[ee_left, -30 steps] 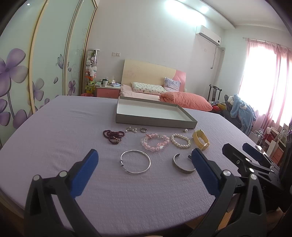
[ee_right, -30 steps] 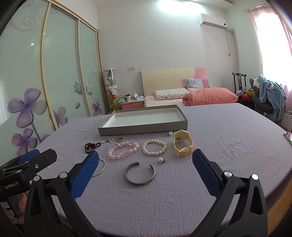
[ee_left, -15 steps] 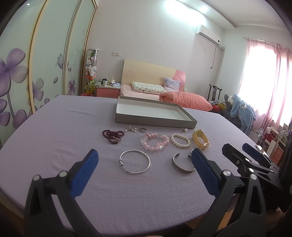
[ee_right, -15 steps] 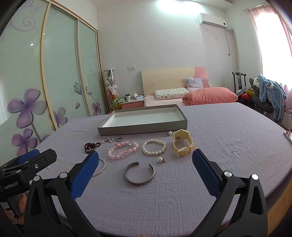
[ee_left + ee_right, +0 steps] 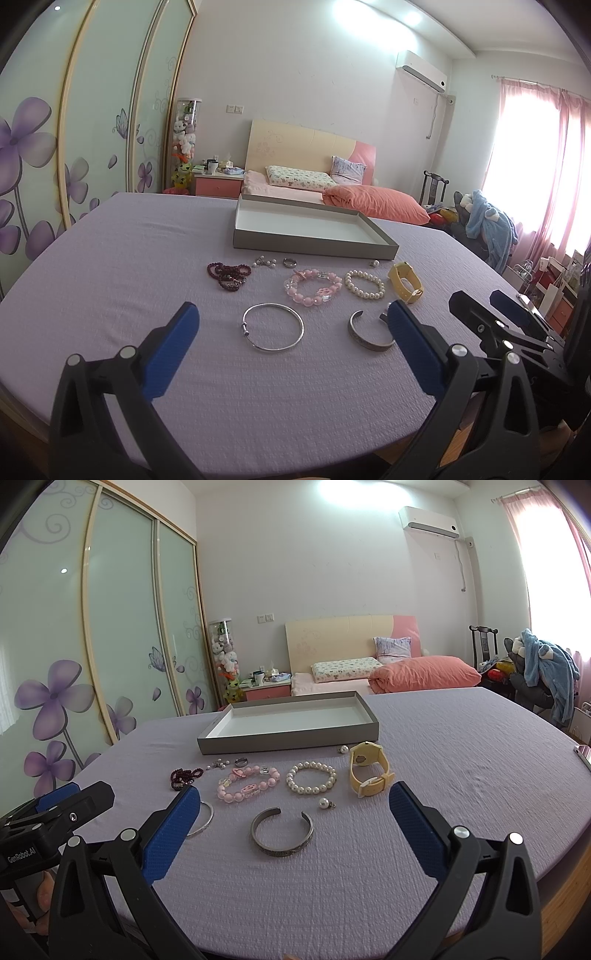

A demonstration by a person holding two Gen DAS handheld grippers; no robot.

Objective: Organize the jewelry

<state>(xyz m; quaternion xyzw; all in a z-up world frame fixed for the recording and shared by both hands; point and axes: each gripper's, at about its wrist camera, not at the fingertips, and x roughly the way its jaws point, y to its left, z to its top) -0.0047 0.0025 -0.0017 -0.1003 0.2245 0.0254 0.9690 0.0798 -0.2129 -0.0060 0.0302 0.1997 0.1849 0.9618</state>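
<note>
Right now both my grippers hover above the near edge of the desk [image 5: 461,746], its purple cloth bare on my right. My left gripper [image 5: 291,328] has its blue fingers [image 5: 173,347] spread wide, empty, framing the thin silver bangle [image 5: 273,331]. My right gripper [image 5: 295,808] is equally wide apart and empty, with the open silver cuff [image 5: 282,832] lying between its fingers [image 5: 413,830]. Beyond these lie the dark red beads [image 5: 228,274], the pink bead bracelet [image 5: 248,783], the pearl bracelet [image 5: 311,778], a loose pearl pendant [image 5: 325,804] and the yellow watch [image 5: 369,768]. Farther back sits the grey tray [image 5: 288,738], a small ring [image 5: 241,762] just before it.
</note>
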